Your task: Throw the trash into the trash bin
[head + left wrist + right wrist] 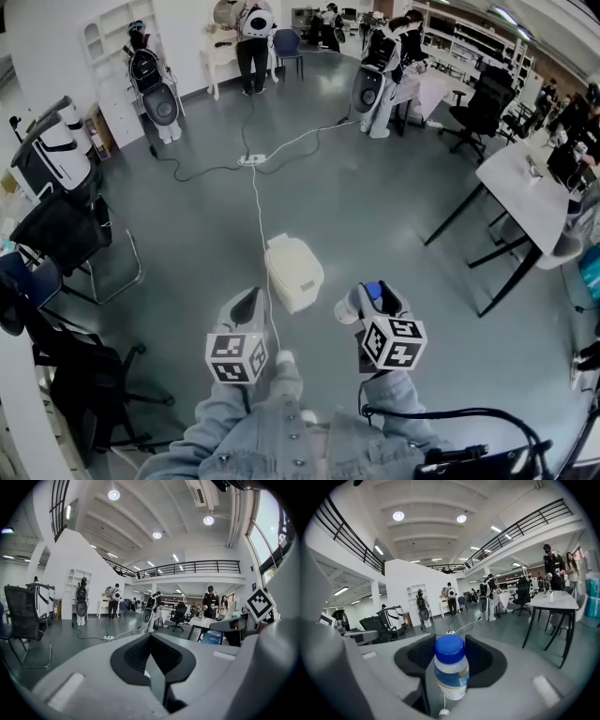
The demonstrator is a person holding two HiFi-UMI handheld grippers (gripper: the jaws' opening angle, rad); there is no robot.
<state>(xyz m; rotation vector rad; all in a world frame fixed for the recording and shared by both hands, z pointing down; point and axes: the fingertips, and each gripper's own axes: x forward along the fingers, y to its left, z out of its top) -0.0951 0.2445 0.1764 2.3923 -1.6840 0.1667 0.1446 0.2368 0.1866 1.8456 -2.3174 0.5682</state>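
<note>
Gripping a blue-capped bottle (451,673) in my right tongs (366,302), left tongs (246,302) closed and empty, I face the white trash bin (294,273).

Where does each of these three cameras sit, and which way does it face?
Head view: on the person's head, looking steeply down at the floor and white trash bin; denim sleeves, the left hand-held gripper and the right hand-held gripper show.
Left gripper view: on the left one, looking over the floor along its closed, empty jaws.
Right gripper view: on the right one, looking along jaws clamped on a blue-capped bottle.
Shared: all three show the power strip; head and right gripper views both show the bottle.
</note>
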